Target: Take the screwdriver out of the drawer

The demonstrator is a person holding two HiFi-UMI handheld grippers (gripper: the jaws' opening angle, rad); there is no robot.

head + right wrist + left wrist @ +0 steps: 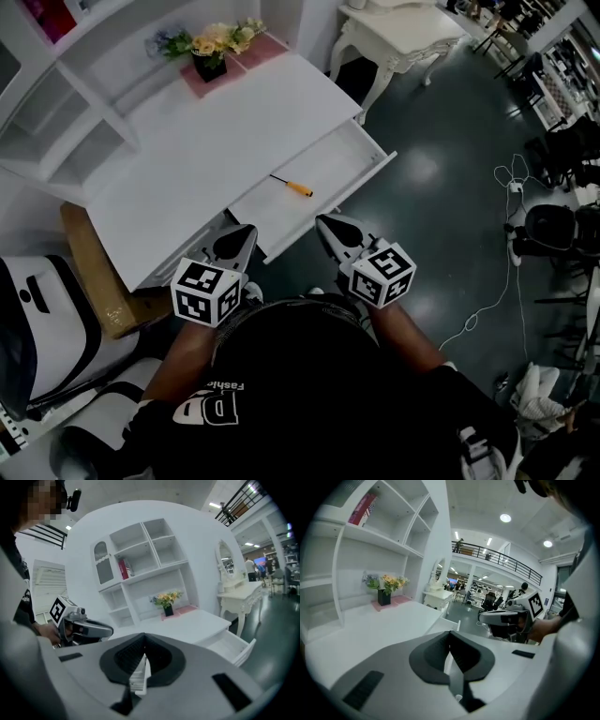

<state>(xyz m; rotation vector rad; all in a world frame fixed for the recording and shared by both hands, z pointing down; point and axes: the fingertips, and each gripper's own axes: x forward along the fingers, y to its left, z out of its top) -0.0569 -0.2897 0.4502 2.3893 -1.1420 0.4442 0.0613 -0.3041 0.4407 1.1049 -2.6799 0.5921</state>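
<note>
In the open drawer (339, 157) lies the screwdriver (292, 186). The left tongs (247, 230) hover at its seven o'clock, the right tongs (323, 221) at five, both closed on nothing.

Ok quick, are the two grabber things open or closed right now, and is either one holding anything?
Left gripper: jaws closed, holding nothing.
Right gripper: jaws closed, holding nothing.

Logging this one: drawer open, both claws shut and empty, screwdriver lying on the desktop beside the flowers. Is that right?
Not quite: the head view shows the screwdriver lying inside the open drawer, not on the desktop beside the flowers. The left claw and right claw are indeed shut and empty.
</note>
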